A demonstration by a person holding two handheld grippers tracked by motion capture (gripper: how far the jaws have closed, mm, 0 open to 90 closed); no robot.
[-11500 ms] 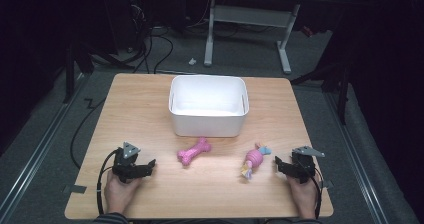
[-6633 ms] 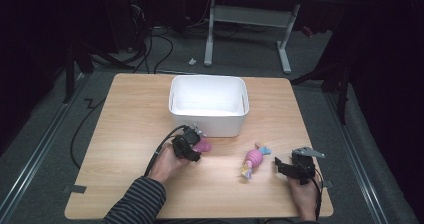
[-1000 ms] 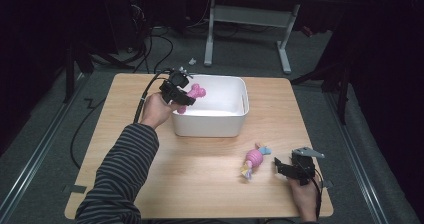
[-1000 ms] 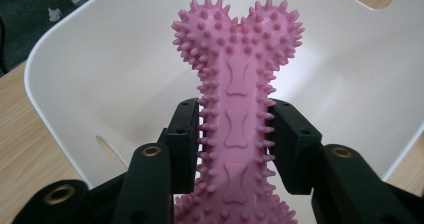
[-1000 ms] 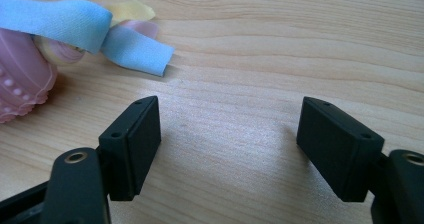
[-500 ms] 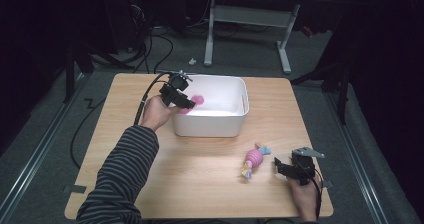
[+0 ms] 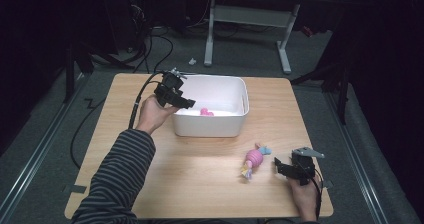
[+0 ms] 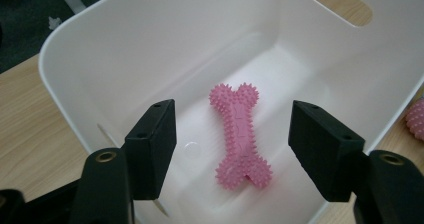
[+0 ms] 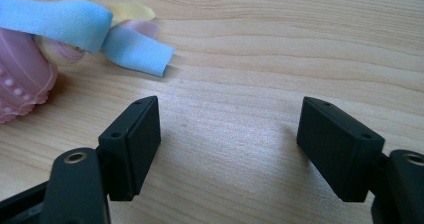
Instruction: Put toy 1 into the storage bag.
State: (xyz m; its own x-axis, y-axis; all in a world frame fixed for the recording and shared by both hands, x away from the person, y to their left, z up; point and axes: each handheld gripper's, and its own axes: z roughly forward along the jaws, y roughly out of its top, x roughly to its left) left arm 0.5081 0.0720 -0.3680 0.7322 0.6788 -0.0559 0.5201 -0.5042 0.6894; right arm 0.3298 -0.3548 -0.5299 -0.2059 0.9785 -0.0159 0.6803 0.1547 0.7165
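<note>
Over on the left, the left tongs point(image 7: 189, 104) hang above the near-left corner of the white tub point(image 7: 235, 129), held by a hand in a striped sleeve point(image 7: 117, 174); their jaws have just been opening, and now they stand apart with nothing pressed between them. Straight below them, in the left gripper view, the pink bone toy point(image 8: 240, 134) lies flat on the tub floor, free of both jaws and clear of the walls. It looks like a light rubber chew, covered in little nubs, so I'd judge it gives a bit under pressure and doesn't slip easily; the narrow waist between its two knobbed ends is the natural place to pinch it. Moving right across the bench point(image 7: 200, 184), a second toy point(image 7: 254, 160), pink and ribbed with blue and yellow cloth strips at its ends, lies well outside the tub. It too seems light and soft; I'd take it across the plump middle, since the ribbons would just slide out. Just beside it to the right, the right tongs point(image 7: 281, 167) rest low over the wood, jaws spread and empty.
</note>
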